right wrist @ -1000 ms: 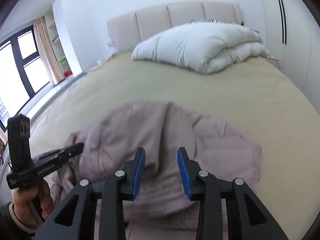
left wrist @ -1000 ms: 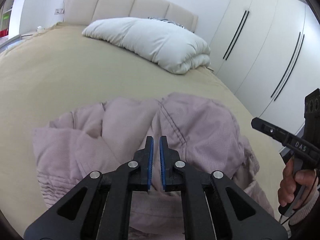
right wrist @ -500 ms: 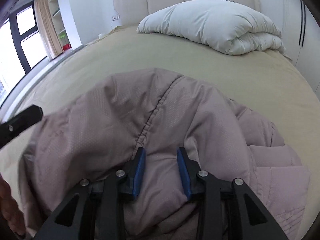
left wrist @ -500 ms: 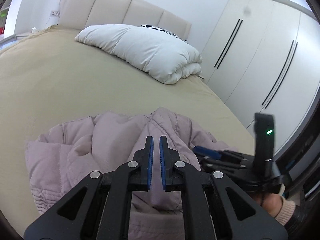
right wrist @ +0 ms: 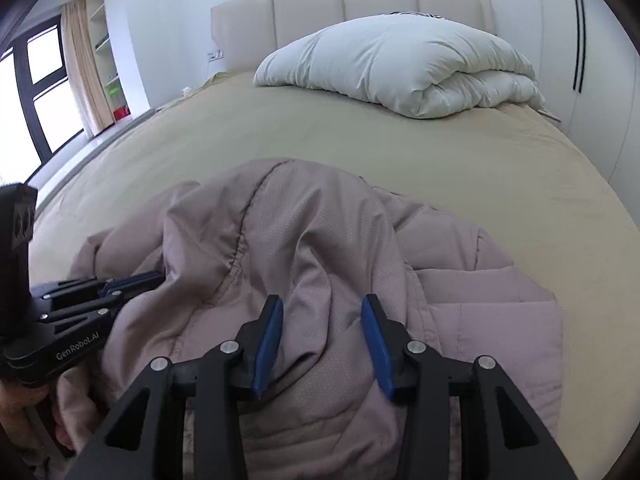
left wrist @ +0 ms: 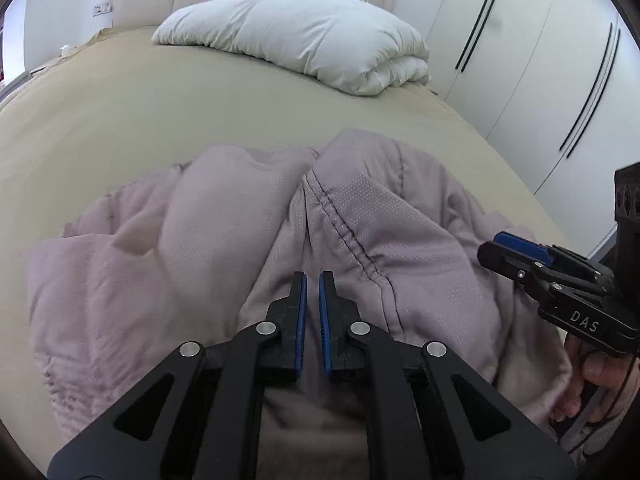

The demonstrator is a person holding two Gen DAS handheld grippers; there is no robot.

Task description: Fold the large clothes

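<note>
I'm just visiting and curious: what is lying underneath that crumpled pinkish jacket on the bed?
The jacket lies on a tan bedsheet, which shows all around it. Whatever sits directly beneath the heaped fabric is covered, so the pictures cannot tell if anything else is there.

Jacket (left wrist: 224,264): dusty mauve-pink, fine dotted texture on panels, darker stitched seam. Bedsheet (left wrist: 160,112): plain tan/khaki. Duvet (left wrist: 304,36) at head edge of bed: off-white, no pattern. Headboard (right wrist: 320,12): beige, panelled. Behind duvet, sliver of black-and-white striped fabric (right wrist: 416,14). Left gripper (left wrist: 312,308): black body, blue pads, silver rivets. Right gripper (right wrist: 322,344): same black/blue. Wardrobe doors (left wrist: 532,48): white, thin black vertical handles. Curtain (right wrist: 84,64): beige. Window frame (right wrist: 24,80): black.
</note>
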